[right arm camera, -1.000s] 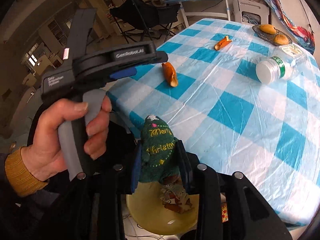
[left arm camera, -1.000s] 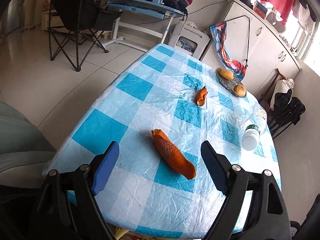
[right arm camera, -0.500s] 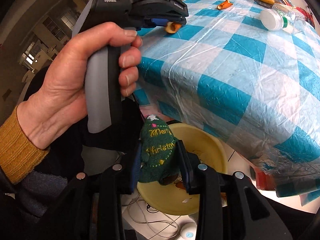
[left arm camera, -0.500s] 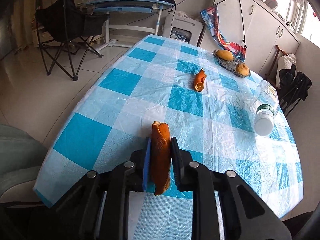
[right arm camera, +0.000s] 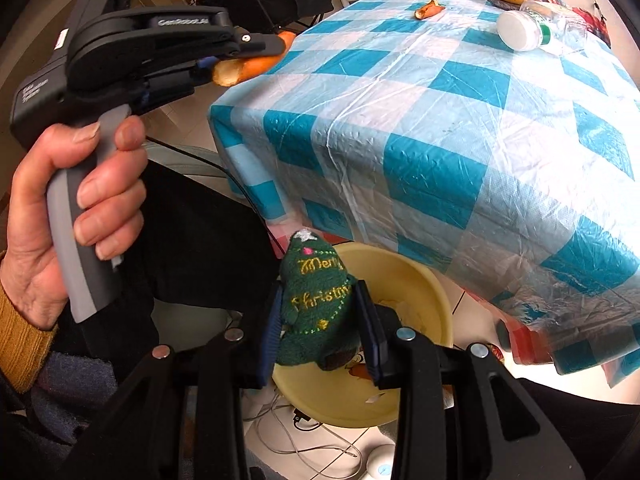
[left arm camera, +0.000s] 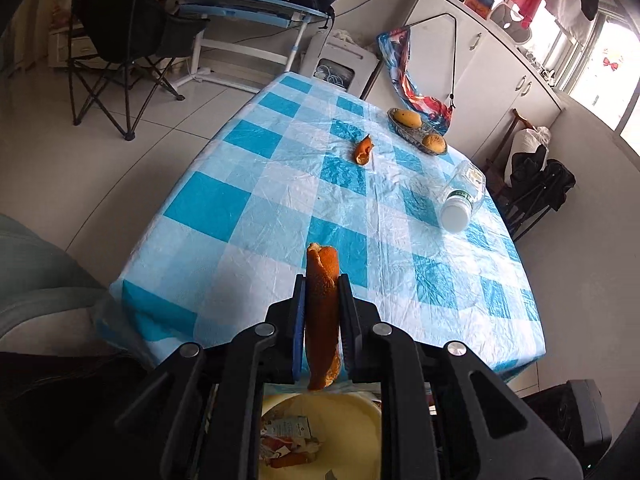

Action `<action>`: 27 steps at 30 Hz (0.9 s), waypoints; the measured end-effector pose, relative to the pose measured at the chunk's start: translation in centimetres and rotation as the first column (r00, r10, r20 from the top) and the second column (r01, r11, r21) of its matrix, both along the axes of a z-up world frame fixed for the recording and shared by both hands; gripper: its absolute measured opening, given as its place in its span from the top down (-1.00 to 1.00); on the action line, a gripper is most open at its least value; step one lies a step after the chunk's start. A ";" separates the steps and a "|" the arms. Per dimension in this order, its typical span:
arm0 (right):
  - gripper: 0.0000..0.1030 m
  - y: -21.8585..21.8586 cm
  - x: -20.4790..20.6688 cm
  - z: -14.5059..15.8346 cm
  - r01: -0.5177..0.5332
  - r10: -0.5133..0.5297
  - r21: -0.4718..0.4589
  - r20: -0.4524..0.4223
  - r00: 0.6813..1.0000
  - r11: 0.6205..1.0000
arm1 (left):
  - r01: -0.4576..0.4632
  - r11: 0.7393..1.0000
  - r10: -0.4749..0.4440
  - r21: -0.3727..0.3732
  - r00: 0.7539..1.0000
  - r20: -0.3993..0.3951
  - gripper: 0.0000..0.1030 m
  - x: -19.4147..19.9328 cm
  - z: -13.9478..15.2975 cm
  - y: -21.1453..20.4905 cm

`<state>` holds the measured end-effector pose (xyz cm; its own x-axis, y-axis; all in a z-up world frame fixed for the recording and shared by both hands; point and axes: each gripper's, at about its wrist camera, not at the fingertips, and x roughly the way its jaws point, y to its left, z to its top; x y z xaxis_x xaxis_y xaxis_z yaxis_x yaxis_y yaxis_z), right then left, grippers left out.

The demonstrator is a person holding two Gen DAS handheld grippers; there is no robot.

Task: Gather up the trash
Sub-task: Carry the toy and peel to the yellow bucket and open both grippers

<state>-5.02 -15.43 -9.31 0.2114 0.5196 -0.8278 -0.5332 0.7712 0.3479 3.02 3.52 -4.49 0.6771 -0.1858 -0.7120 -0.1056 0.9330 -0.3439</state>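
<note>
On the table (left arm camera: pixel 248 200), covered with a blue-and-white checked plastic cloth, lie a second orange peel (left arm camera: pixel 363 151) near the far end, a dish of fruit (left arm camera: pixel 416 130) beyond it, and a clear bottle (left arm camera: pixel 462 196) on its side with its white cap toward you. Behind the table stand a folding chair (left arm camera: pixel 116 40), a desk (left arm camera: pixel 240 4) with a bag on it, and white cabinets (left arm camera: pixel 492 64) along the right wall; the floor is pale tile. Below the near table edge sits a yellow basin (right arm camera: pixel 424 292) with scraps inside. Your left gripper (left arm camera: pixel 322 308) has just closed on a long orange peel (left arm camera: pixel 321 300), pinched upright between the pads, clear of the cloth, its lower end hanging over the basin's rim. Your right gripper (right arm camera: pixel 322 320) is clamped on a green knitted Christmas-tree toy (right arm camera: pixel 316 300), held above the basin. Your left hand (right arm camera: pixel 72 208) grips its handle beside the table corner.
</note>
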 end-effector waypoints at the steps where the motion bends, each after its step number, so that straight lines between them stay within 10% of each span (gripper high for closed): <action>1: 0.32 -0.2 0.1 0.0 0.009 -0.009 0.001 0.002 1.000 1.000 | 0.012 1.000 -0.012 0.002 1.000 -0.007 0.71 -0.9 -0.1 -0.2; 14: 0.01 -4.2 -0.7 -0.2 0.185 -0.185 0.000 0.008 0.983 0.983 | 0.157 0.983 -0.141 0.090 0.976 -0.167 0.67 -8.7 -2.3 -4.6; 19: -0.17 -6.3 -0.7 0.2 0.312 -0.313 0.030 0.030 0.949 0.950 | 0.118 0.986 -0.108 0.118 0.990 -0.088 0.08 -9.2 -1.2 -4.0; 27: -0.25 -6.6 -0.4 0.0 0.359 -0.360 0.018 0.069 0.930 0.933 | 0.069 0.982 -0.074 0.175 0.997 0.021 -0.30 -9.4 0.5 -4.2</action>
<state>-5.38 -22.02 -9.31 0.4422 0.4016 -0.8020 -0.2437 0.9143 0.3235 -6.34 -0.65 -3.95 0.6866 -0.1088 -0.7188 -0.0295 0.9837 -0.1771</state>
